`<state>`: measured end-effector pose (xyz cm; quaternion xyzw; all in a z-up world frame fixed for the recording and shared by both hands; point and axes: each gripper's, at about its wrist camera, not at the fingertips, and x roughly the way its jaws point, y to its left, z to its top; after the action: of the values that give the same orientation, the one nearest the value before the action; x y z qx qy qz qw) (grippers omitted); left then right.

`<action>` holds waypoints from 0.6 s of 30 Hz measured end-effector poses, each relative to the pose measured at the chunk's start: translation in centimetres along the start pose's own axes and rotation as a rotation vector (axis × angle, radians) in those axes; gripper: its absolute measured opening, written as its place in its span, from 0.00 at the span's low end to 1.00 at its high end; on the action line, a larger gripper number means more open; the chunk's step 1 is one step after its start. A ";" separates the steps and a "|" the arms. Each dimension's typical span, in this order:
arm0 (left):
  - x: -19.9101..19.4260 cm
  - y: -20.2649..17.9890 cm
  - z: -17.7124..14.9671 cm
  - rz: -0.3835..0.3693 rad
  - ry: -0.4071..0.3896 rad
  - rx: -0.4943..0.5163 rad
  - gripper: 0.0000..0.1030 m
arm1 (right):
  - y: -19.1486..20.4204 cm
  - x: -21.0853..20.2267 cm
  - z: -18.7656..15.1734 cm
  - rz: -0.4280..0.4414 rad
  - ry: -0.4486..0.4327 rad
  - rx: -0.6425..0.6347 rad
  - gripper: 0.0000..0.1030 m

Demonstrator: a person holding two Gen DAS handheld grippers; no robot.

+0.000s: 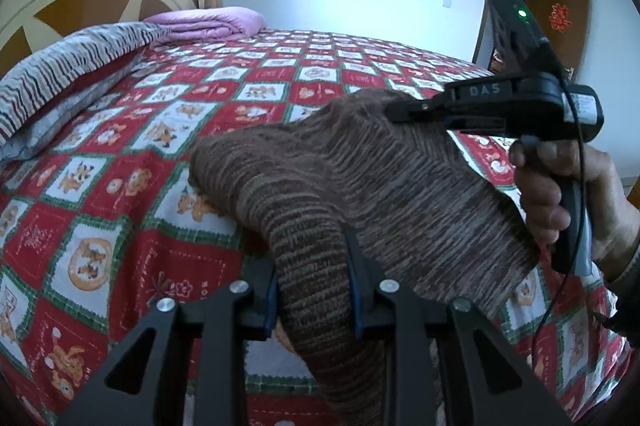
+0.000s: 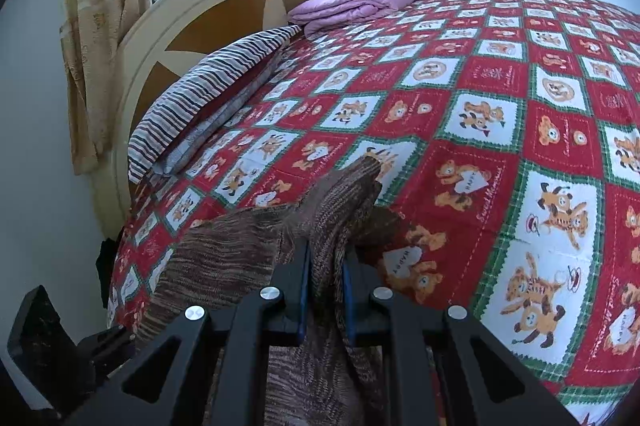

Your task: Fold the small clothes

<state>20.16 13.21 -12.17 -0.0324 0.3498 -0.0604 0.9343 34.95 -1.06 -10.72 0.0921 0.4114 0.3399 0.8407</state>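
Brown knit garment [image 1: 360,186] stretches crosswise between left gripper [image 1: 314,286] and right gripper [image 2: 326,290].

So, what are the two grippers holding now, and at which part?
Both hold the brown knitted garment. The left gripper clamps a bunched fold of it; the right gripper pinches it near an edge, above the bedspread.

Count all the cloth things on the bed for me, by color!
Brown striped knit garment, held by the left gripper and right gripper: 1
Purple folded blanket: 1
Grey striped pillow: 1
Red, white and green teddy-bear bedspread: 1
Total: 4
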 end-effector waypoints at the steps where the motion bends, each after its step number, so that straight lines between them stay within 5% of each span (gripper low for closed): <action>1: 0.3 0.2 -0.1 -0.001 0.012 -0.009 0.30 | -0.3 0.1 -0.1 -0.001 0.001 0.010 0.14; 11: 1.2 0.1 -0.4 0.027 0.030 -0.009 0.39 | -2.4 0.7 -0.8 -0.025 0.008 0.056 0.14; 18: 1.6 0.1 -0.6 0.083 0.019 -0.001 0.60 | -4.6 1.3 -1.6 -0.071 0.040 0.095 0.13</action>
<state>20.99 13.11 -13.70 -0.0177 0.3599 -0.0217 0.9326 36.55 -3.83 -14.60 0.1102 0.4467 0.2916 0.8386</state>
